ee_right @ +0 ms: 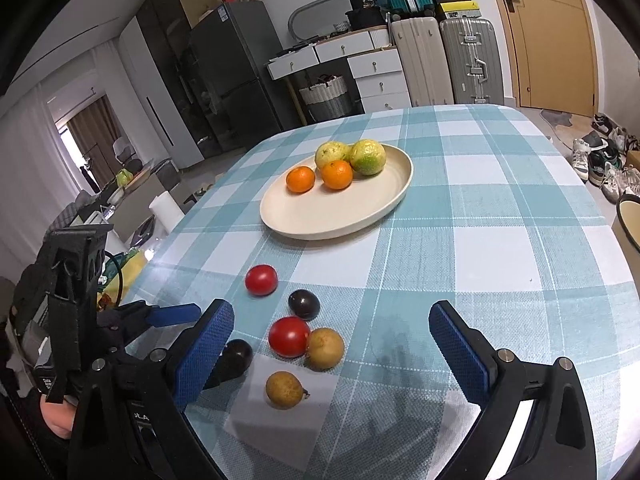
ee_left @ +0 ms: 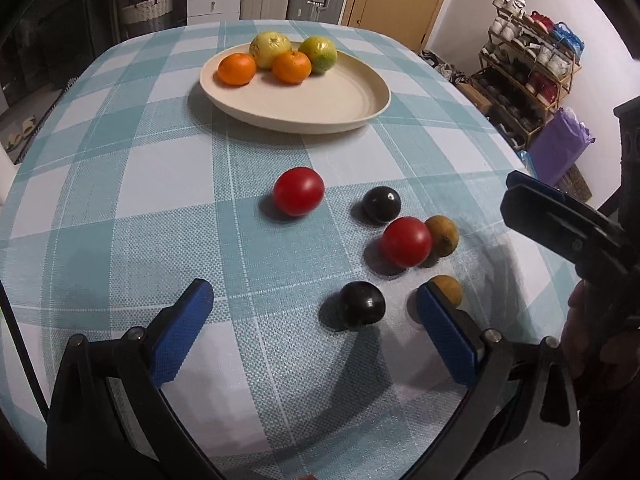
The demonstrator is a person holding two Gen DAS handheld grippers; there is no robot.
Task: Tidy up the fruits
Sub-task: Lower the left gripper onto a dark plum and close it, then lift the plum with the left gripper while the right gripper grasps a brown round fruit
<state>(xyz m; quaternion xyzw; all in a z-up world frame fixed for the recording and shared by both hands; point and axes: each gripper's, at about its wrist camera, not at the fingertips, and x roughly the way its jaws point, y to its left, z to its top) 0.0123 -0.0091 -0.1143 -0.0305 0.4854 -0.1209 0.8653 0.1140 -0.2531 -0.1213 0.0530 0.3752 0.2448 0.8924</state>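
A cream plate (ee_left: 340, 104) (ee_right: 304, 220) holds two oranges (ee_left: 237, 69) (ee_right: 301, 179) and two yellow-green citrus fruits (ee_left: 319, 54) (ee_right: 368, 157). On the checked cloth lie two red tomatoes (ee_left: 299, 191) (ee_right: 261, 279), two dark plums (ee_left: 362, 304) (ee_right: 304, 304) and two brown fruits (ee_left: 442, 236) (ee_right: 285, 390). My left gripper (ee_left: 314, 300) is open and empty, just above the cloth, with the near plum between its fingers. My right gripper (ee_right: 332, 320) is open and empty, above the loose fruits; it also shows in the left wrist view (ee_left: 560, 220).
The table (ee_right: 500, 240) has a blue and white checked cloth. Drawers and suitcases (ee_right: 448, 60) stand beyond it. A shoe rack (ee_left: 528, 64) stands to the right, past the table's edge.
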